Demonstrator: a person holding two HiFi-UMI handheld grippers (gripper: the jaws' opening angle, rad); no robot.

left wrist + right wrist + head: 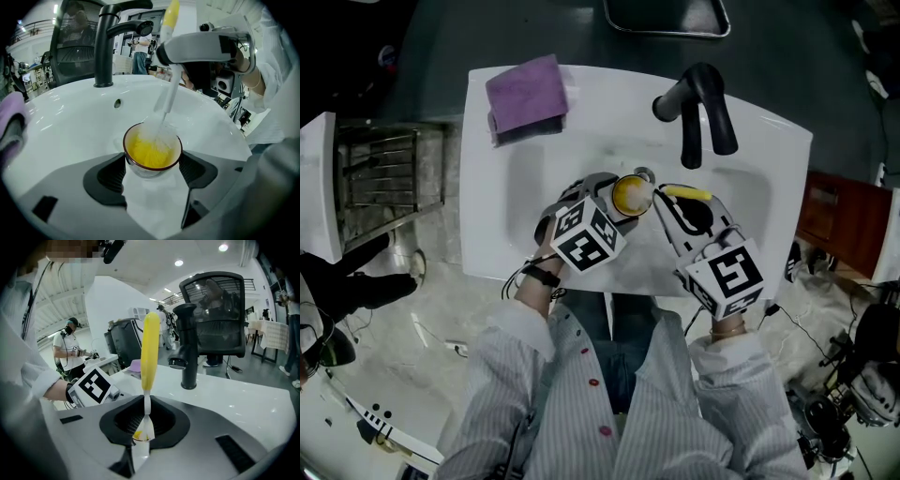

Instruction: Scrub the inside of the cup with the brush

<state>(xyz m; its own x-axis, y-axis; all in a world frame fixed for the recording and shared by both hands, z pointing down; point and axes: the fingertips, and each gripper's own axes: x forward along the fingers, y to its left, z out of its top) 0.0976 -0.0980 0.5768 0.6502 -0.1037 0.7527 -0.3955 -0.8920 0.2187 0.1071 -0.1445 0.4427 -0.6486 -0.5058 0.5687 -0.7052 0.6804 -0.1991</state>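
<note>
Two grips could slip if I scrub hard: left gripper (153, 177) fingers clamped on the cup (152, 152), right gripper (143, 425) fingers pinching the thin brush (150, 348) stem.

No text, label, brand or number is showing legibly anywhere; the left cube (584, 237) and right cube (729, 275) are showing only black-and-white square patterns.

We note a glossy white basin (609, 103), matt black faucet (705, 94), soft purple cloth (527, 94) at upper left, smooth plastic brush (150, 348).
</note>
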